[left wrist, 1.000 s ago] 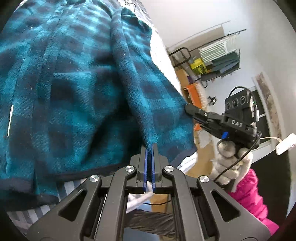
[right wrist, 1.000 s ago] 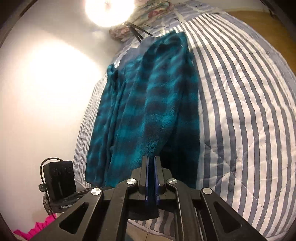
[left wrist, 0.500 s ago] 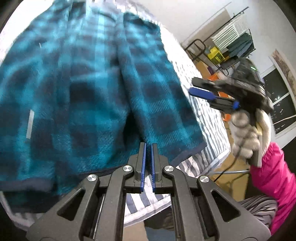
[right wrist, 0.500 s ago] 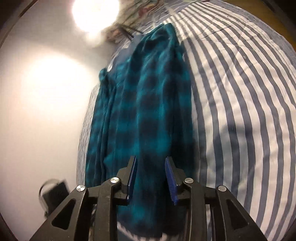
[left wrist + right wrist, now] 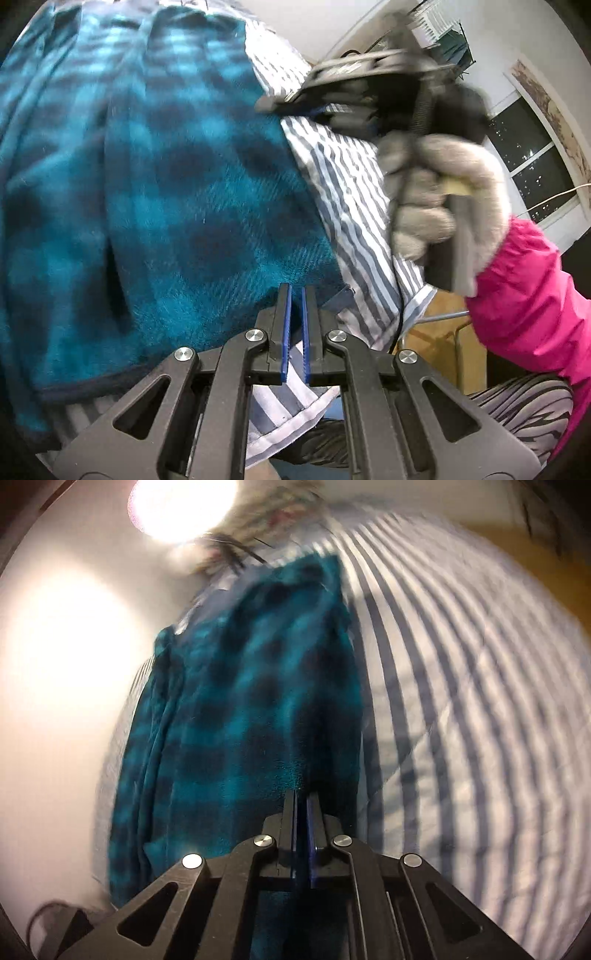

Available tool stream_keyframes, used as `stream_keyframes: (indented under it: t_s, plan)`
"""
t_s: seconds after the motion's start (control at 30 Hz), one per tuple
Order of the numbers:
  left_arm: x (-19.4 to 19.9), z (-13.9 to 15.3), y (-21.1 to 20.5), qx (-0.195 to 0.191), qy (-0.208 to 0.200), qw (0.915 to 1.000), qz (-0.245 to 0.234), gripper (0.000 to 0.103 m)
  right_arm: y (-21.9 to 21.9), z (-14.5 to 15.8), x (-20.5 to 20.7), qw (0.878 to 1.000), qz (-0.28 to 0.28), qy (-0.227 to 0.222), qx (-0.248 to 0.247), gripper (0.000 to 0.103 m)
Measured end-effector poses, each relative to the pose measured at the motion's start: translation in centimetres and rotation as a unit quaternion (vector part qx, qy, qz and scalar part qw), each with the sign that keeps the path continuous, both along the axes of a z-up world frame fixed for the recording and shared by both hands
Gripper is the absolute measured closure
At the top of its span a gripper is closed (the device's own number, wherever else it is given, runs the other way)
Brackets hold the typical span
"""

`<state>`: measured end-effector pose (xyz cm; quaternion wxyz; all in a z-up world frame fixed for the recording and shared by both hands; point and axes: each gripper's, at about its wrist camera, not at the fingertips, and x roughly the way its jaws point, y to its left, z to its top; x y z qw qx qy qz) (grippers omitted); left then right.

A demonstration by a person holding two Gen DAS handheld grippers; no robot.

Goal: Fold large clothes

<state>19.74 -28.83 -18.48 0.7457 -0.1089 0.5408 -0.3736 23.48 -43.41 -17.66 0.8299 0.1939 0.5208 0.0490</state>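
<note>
Left wrist view: we are holding the left gripper point(image 5: 294, 295) nearly closed, its blue pads a slit apart, pinching nothing, at the hem of the teal plaid fleece garment point(image 5: 155, 177) lying on the striped quilt point(image 5: 354, 192). The right gripper point(image 5: 273, 105) is reaching over the garment's far edge.

Right wrist view: the right gripper point(image 5: 303, 797) is looking pressed together against fleece point(image 5: 258, 701); we cannot tell whether it is pinching cloth. The garment's long axis is running straight ahead.

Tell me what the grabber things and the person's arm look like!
Each hand-held gripper is black plastic with triangular cut-outs, silver round bolts and two blue-padded fingers: the left hand-held gripper, the right hand-held gripper. The hand holding the right one wears a fuzzy grey glove, with a bright pink sleeve.
</note>
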Motion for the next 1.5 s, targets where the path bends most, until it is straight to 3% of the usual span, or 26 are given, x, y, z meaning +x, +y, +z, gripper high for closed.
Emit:
stream_keyframes:
  t_s: [0.13, 0.17, 0.27, 0.3, 0.33, 0.37, 0.4, 0.6, 0.7, 0.77, 0.8, 0.83, 0.9, 1.0, 1.07, 1.17, 1.3, 1.33, 1.43, 1.5]
  plan:
    - [-0.4, -0.4, -0.8, 0.018, -0.016, 0.9997, -0.01, 0.102, -1.2, -3.5, 0.0, 0.998, -0.031, 0.055, 0.026, 0.101]
    - [-0.5, -0.1, -1.1, 0.023, -0.022, 0.9995, -0.009, 0.101, -1.3, -3.6, -0.1, 0.998, -0.033, 0.049, 0.03, 0.101]
    - [-0.9, 0.9, -1.9, 0.03, -0.044, 0.9985, -0.01, 0.079, -1.9, -1.9, -0.1, 0.998, -0.035, 0.026, 0.034, 0.095]
    - [-1.3, 1.3, -2.2, 0.032, -0.054, 0.9979, -0.013, 0.062, -2.5, -1.4, -0.4, 0.998, -0.042, 0.019, 0.04, 0.092]
    - [-1.4, 1.5, -2.7, 0.034, -0.063, 0.9973, -0.017, 0.051, -3.3, -0.9, -0.7, 0.997, -0.049, 0.013, 0.057, 0.083]
    - [-1.7, 1.9, -3.5, 0.041, -0.077, 0.9959, -0.023, 0.047, -4.1, -0.5, -1.1, 0.996, -0.058, 0.005, 0.073, 0.075]
    - [-1.9, 1.9, -4.2, 0.051, -0.087, 0.9945, -0.027, 0.045, -4.8, -0.1, -1.3, 0.994, -0.068, -0.003, 0.082, 0.075]
    - [-1.4, 0.4, -8.2, 0.146, -0.112, 0.9821, -0.04, 0.045, -8.8, 2.1, -4.1, 0.986, -0.103, -0.043, 0.124, 0.071]
    - [-1.0, -0.3, -8.8, 0.172, -0.119, 0.977, -0.041, 0.045, -9.6, 2.4, -4.6, 0.984, -0.113, -0.051, 0.127, 0.07]
    - [-0.9, -0.5, -9.4, 0.181, -0.134, 0.9734, -0.041, 0.054, -10.0, 2.4, -4.8, 0.984, -0.117, -0.049, 0.126, 0.07]
    - [-0.7, -0.5, -9.3, 0.179, -0.137, 0.9736, -0.037, 0.071, -10.2, 2.4, -4.8, 0.984, -0.118, -0.047, 0.127, 0.069]
    - [-0.4, -0.6, -8.8, 0.165, -0.128, 0.9774, -0.032, 0.08, -10.2, 2.3, -4.9, 0.984, -0.117, -0.045, 0.128, 0.069]
    - [0.7, -0.5, -7.3, 0.124, -0.091, 0.988, -0.016, 0.087, -9.9, 2.1, -4.2, 0.985, -0.115, -0.033, 0.126, 0.067]
    - [1.4, 0.6, -4.8, 0.061, -0.053, 0.9966, 0.018, 0.089, -8.5, 2.0, -2.4, 0.99, -0.088, -0.02, 0.104, 0.059]
    - [1.6, 2.0, -2.1, 0.009, -0.034, 0.9981, 0.05, 0.089, -7.3, 1.5, -0.8, 0.993, -0.07, -0.01, 0.091, 0.045]
    - [1.8, 3.5, -0.1, -0.032, -0.032, 0.9965, 0.071, 0.089, -5.6, 0.0, 1.9, 0.992, -0.065, 0.008, 0.112, 0.043]
    - [1.6, 3.8, 1.0, -0.047, -0.03, 0.9954, 0.077, 0.089, -3.1, -2.0, 4.9, 0.989, -0.07, 0.027, 0.13, 0.045]
    - [1.6, 3.7, 1.2, -0.048, -0.03, 0.9953, 0.078, 0.089, -2.4, -2.3, 5.4, 0.989, -0.065, 0.029, 0.13, 0.048]
    - [1.2, 3.2, 1.8, -0.05, -0.024, 0.9951, 0.082, 0.089, -0.3, -2.5, 6.4, 0.995, -0.052, 0.048, 0.064, 0.084]
    - [1.0, 3.2, 2.2, -0.053, -0.022, 0.9946, 0.086, 0.09, 0.8, -1.8, 6.7, 0.997, -0.052, 0.049, 0.016, 0.093]
